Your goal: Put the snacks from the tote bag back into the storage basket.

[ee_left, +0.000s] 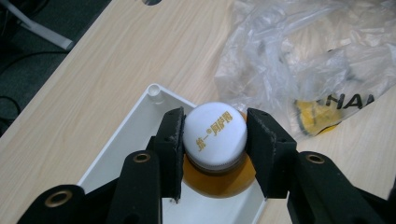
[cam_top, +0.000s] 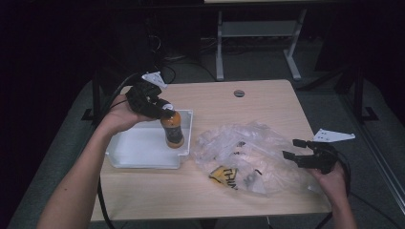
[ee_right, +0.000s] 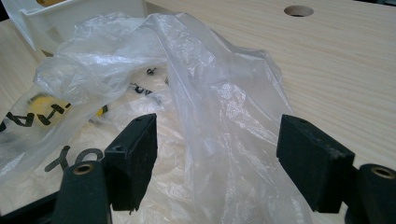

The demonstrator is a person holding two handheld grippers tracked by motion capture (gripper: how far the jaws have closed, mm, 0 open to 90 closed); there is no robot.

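Bottle held over the tray, bag straddled by spread jaws.

The orange bottle [cam_top: 172,129] is gripped at its white cap [ee_left: 215,134] by the left gripper [ee_left: 214,135], whose jaws are pressed against both sides of the cap; the bottle is kept upright in the white tray [cam_top: 138,150], at its right end. The right gripper [ee_right: 217,158] is held with jaws well apart, a fold of the clear plastic bag [cam_top: 243,155] between them, unpinched, on the wooden table [cam_top: 267,100].

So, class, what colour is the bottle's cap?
White with gold lettering, clearest in the left gripper view: cap.
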